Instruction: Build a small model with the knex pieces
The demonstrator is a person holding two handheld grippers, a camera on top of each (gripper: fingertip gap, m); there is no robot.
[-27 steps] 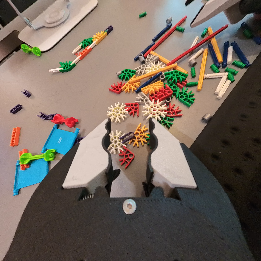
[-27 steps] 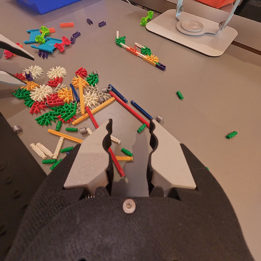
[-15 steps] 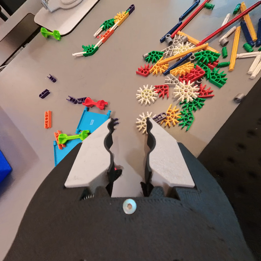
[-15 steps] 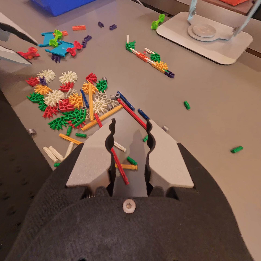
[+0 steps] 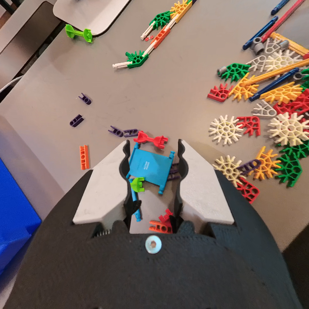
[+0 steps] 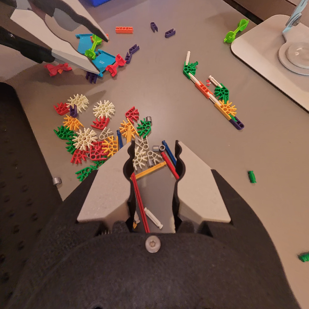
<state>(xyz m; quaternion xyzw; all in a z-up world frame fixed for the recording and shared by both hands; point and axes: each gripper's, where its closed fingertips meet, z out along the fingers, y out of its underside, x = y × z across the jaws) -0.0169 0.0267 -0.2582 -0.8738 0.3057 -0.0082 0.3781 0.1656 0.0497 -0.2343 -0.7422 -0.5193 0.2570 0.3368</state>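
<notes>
My left gripper [image 5: 153,142] is open and empty. It hangs over a blue panel [image 5: 150,167] with a lime green piece [image 5: 137,184] lying on it. A red double-ended connector [image 5: 151,141] lies just past the fingertips. In the right wrist view the left gripper [image 6: 102,56] straddles the blue panel [image 6: 102,61] and the lime piece [image 6: 93,46]. My right gripper [image 6: 155,142] is open and empty above a red rod [image 6: 140,204], a yellow rod [image 6: 150,169], a blue rod [image 6: 169,153] and a white snowflake connector [image 6: 139,158].
A pile of coloured connectors [image 5: 275,117] and rods lies on the grey table. A joined chain of pieces [image 6: 215,97] lies near a grey stand base [image 6: 267,50]. A blue bin [image 5: 13,209] is at the left. A black perforated board [image 6: 20,167] borders the table. The left gripper is farther from the blue rod [image 6: 169,153], some 20 cm, than the right, some 5 cm. It turns up in the left wrist view [image 5: 260,32] as well.
My left gripper has moved left, from over the connector pile to over the blue panel. My right gripper has moved forward along the rods toward the pile. Both stay open.
</notes>
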